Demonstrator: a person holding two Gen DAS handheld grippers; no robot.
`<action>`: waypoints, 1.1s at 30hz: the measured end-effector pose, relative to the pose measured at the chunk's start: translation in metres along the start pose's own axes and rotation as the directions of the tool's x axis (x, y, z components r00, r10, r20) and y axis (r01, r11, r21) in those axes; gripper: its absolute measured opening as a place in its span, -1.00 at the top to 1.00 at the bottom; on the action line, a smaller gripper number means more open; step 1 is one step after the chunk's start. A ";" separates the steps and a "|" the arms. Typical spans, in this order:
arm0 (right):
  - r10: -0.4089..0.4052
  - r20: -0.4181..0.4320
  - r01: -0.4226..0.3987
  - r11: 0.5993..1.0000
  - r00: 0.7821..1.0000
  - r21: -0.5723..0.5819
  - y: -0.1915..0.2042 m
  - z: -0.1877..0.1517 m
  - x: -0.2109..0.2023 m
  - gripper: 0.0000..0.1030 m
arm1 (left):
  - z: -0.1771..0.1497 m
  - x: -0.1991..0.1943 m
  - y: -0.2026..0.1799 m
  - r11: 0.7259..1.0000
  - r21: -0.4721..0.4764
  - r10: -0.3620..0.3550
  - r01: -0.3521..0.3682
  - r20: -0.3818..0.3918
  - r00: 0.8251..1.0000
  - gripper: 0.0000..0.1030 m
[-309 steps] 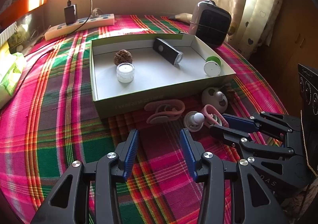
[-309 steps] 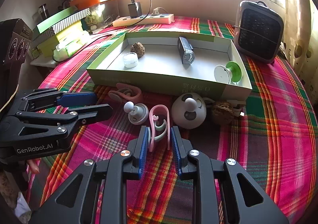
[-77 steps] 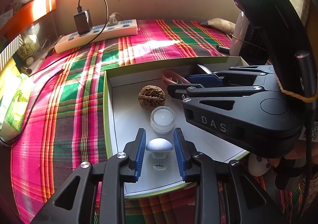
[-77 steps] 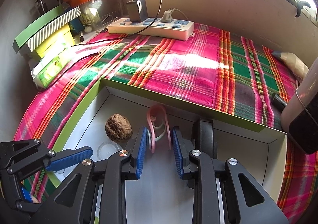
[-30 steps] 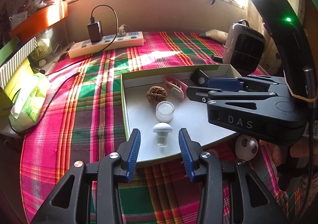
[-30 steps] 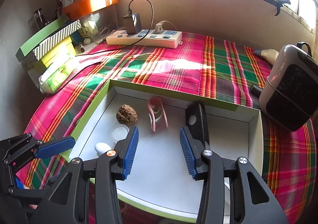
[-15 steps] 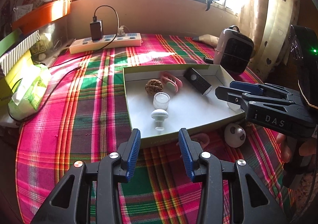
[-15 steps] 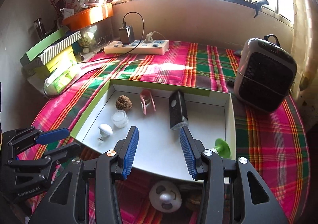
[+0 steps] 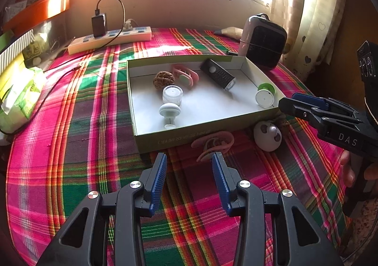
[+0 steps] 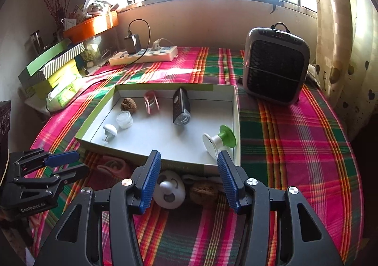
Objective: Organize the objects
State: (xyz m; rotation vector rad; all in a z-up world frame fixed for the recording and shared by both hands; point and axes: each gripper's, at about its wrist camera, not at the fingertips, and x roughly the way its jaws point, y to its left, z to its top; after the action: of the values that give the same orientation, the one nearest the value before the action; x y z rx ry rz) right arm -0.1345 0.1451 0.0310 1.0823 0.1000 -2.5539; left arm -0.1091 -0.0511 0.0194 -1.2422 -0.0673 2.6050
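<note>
A green-rimmed white box (image 9: 205,135) lies on the plaid cloth. In it are a walnut (image 9: 163,79), a pink clip (image 9: 185,74), a black device (image 9: 218,74), a clear jar (image 9: 172,95), a white knob (image 9: 169,110) and a green-and-white spool (image 9: 265,94). Before its front wall lie another pink clip (image 9: 212,144), a white round toy (image 10: 169,191) and a second walnut (image 10: 204,192). My left gripper (image 9: 189,166) hovers open just short of the outer clip. My right gripper (image 10: 187,171) is opening above the toy and walnut, its pads touching neither.
A grey heater (image 10: 276,65) stands right of the box. A power strip (image 9: 111,38) with a charger lies at the back. A tissue pack (image 9: 21,98) and stacked boxes (image 10: 52,62) line the left edge. A hand (image 9: 347,169) holds the right gripper.
Both grippers have pulled back out of the box to its near side, leaving the white knob and pink clip inside. The right jaws stand wider apart than before.
</note>
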 end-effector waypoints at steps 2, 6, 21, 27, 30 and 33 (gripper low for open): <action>-0.006 -0.004 0.006 1.000 1.000 0.001 -0.001 -0.003 0.000 0.01 | 0.000 0.002 -0.002 1.000 0.006 -0.006 0.006 -0.004 1.000 0.25; -0.004 -0.012 0.004 1.000 1.000 0.020 -0.004 -0.011 0.000 0.01 | 0.000 0.007 -0.004 1.000 0.009 -0.009 0.009 -0.014 1.000 0.25; 0.012 -0.061 -0.008 0.998 0.998 0.056 -0.012 -0.037 0.000 0.01 | 0.004 0.026 -0.018 0.998 0.048 -0.034 0.036 -0.050 0.998 0.25; 0.022 -0.069 -0.019 0.998 0.997 0.057 -0.011 -0.039 0.001 0.01 | 0.002 0.027 -0.026 0.996 0.066 -0.063 0.067 -0.062 0.996 0.25; 0.023 -0.074 -0.019 0.998 0.997 0.062 -0.012 -0.040 0.002 0.01 | 0.000 0.027 -0.032 0.993 0.082 -0.074 0.080 -0.069 0.995 0.25; 0.023 -0.073 -0.018 0.998 0.997 0.064 -0.013 -0.041 0.001 0.01 | -0.004 0.025 -0.038 0.991 0.093 -0.089 0.096 -0.072 0.993 0.25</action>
State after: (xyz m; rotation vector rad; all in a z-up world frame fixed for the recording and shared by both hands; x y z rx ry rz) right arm -0.1120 0.1655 0.0005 1.1956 0.0274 -2.5147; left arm -0.1139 -0.0087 0.0037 -1.2608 0.0127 2.4552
